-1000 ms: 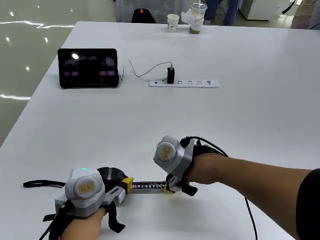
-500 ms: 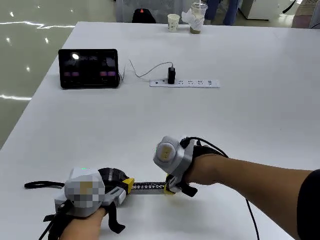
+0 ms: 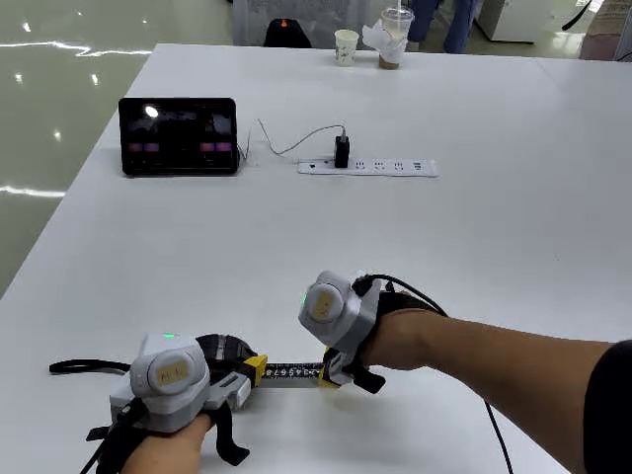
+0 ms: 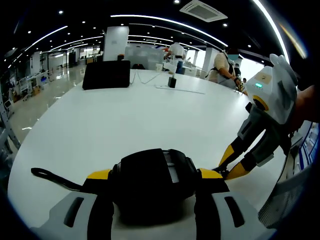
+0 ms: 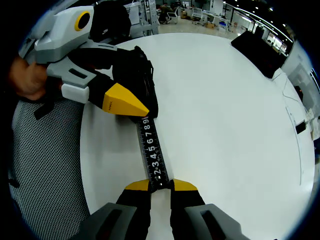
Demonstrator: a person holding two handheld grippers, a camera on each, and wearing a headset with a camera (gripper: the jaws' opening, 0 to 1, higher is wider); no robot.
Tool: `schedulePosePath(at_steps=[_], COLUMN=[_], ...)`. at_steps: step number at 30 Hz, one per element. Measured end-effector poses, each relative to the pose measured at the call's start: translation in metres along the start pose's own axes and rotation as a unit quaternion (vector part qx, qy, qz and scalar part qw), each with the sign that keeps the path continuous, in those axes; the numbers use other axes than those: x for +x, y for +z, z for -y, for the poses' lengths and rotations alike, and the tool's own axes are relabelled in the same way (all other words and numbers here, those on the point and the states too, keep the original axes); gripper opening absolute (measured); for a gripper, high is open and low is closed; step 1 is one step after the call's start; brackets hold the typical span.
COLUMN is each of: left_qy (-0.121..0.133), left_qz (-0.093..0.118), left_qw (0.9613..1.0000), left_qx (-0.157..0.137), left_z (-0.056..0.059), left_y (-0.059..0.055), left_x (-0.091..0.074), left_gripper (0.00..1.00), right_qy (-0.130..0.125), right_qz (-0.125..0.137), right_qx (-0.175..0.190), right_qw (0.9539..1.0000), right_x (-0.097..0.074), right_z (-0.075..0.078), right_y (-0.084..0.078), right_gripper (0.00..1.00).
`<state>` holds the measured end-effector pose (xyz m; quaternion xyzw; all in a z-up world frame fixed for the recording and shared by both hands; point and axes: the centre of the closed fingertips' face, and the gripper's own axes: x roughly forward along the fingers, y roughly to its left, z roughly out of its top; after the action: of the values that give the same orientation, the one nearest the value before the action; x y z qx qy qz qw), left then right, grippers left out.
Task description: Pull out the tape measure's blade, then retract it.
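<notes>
One tape measure [image 3: 229, 350], one tablet [image 3: 179, 135], seemingly two cups [image 3: 346, 46].

A big white bench [image 3: 474, 247] takes up most of the head view. At the upper left, the grey floor [image 3: 59, 89] is shiny, with bright streaks of light on it. Far back on the bench a dark tablet [image 3: 179, 136] stands at the left. A white power strip [image 3: 380, 167] lies to its right, with a black plug [image 3: 341, 151] in it. A paper cup [image 3: 346, 45] sits at the far edge. In the left gripper view, long curved light strips [image 4: 165, 20] glow on a dark ceiling [image 4: 150, 6].
</notes>
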<state>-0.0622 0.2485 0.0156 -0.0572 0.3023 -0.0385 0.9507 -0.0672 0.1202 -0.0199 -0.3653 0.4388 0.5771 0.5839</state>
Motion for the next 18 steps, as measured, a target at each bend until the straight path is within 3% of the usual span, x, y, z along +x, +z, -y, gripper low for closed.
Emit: schedulePosePath(at_steps=[18], left_qy=[-0.003], left_qz=[0.002], left_qw=[1.0], left_qx=[-0.006], left_z=[0.0], left_y=[0.0], left_x=[0.0], left_gripper=[0.61], right_qy=[0.003], right_qz=[0.012], right_qx=[-0.001], right_qw=[0.9999], right_x=[0.004], right_z=[-0.003], right_y=[0.013], right_gripper=[0.11])
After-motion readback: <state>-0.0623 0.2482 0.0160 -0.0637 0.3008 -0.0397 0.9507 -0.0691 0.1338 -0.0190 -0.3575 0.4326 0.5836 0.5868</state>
